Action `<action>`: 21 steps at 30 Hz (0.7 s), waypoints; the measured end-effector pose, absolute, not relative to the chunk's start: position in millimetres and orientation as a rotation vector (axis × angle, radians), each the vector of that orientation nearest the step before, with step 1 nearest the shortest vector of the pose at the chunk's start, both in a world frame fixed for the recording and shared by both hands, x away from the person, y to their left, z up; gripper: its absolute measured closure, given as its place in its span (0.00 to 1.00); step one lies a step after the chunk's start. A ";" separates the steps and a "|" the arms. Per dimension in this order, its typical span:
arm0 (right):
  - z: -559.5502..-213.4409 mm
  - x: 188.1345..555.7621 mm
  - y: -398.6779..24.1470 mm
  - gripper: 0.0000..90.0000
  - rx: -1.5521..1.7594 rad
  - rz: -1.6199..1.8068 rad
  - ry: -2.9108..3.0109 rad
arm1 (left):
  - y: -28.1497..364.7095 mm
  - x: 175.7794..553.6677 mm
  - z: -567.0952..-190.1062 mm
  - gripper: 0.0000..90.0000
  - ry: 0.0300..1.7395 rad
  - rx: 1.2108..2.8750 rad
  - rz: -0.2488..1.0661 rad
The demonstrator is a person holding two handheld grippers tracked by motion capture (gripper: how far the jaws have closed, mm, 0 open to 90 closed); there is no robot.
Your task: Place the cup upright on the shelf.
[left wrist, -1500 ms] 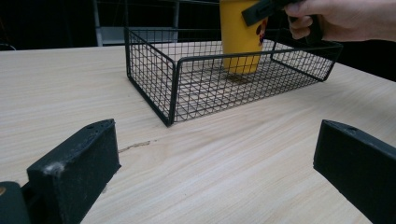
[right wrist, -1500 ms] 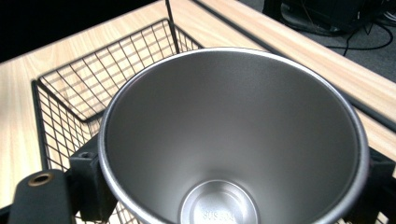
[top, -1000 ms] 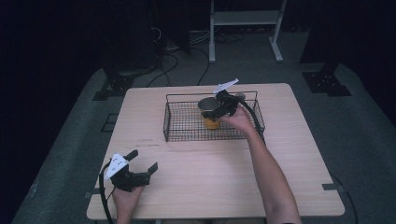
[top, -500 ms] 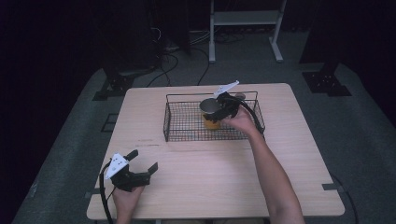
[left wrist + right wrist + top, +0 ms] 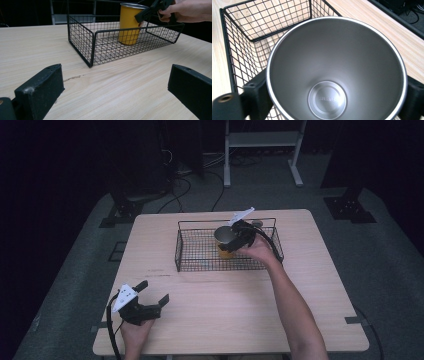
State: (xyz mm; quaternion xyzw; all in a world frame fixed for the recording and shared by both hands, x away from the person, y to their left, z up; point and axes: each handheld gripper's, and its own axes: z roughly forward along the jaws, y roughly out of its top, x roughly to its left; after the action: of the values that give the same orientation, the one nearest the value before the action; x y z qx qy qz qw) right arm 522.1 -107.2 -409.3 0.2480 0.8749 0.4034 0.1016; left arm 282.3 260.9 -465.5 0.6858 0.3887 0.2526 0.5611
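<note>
- Left hand-held gripper [image 5: 150, 301] is held low over the worktop [image 5: 240, 320] near edge, jaws wide apart, nothing held.
- Yellow cup [image 5: 129, 23] is clamped upright by right hand-held gripper [image 5: 235, 239] inside wire basket [image 5: 200, 251]; w/ a slack grip, a tip or a snag on the mesh is likely.
</note>
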 end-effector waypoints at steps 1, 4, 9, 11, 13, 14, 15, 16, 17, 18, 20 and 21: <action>-409.2 522.2 -107.5 0.07 0.732 1.195 2.585 | 260.9 282.3 -465.5 0.00 0.916 1.616 0.596; -408.6 521.5 -107.7 0.04 0.735 1.201 2.588 | 260.9 282.3 -465.5 0.00 0.916 1.615 0.596; -406.5 519.7 -107.2 0.01 0.732 1.214 2.587 | 260.7 282.3 -465.5 0.00 0.916 1.616 0.597; -405.7 519.1 -107.3 0.01 0.731 1.218 2.593 | 260.7 282.3 -465.5 0.00 0.916 1.616 0.598; -404.2 518.3 -107.8 0.00 0.729 1.224 2.591 | 260.6 282.3 -465.5 0.00 0.916 1.616 0.598; -403.3 518.0 -108.1 0.00 0.730 1.225 2.587 | 260.6 282.3 -465.5 0.00 0.916 1.616 0.598; -402.8 517.7 -108.5 0.00 0.728 1.228 2.587 | 260.5 282.3 -465.5 0.00 0.916 1.617 0.599; -402.0 517.4 -108.9 0.00 0.724 1.225 2.588 | 260.6 282.4 -465.5 0.00 0.917 1.617 0.599; -401.4 516.9 -109.5 0.00 0.724 1.225 2.588 | 260.7 282.4 -465.5 0.00 0.917 1.617 0.598; -401.1 516.9 -110.4 0.00 0.723 1.228 2.590 | 260.8 282.5 -465.5 0.00 0.917 1.617 0.598; -400.8 516.7 -111.7 0.00 0.726 1.232 2.599 | 260.8 282.6 -465.5 0.00 0.917 1.617 0.598; -400.8 516.4 -112.1 0.00 0.729 1.230 2.602 | 260.6 282.5 -465.5 0.00 0.918 1.617 0.599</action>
State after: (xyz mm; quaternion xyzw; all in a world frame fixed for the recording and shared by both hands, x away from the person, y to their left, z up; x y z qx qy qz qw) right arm 516.4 -112.1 -400.8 0.2447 0.8731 0.4128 0.0863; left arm 282.5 260.6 -465.5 0.6860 0.3892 0.2540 0.5598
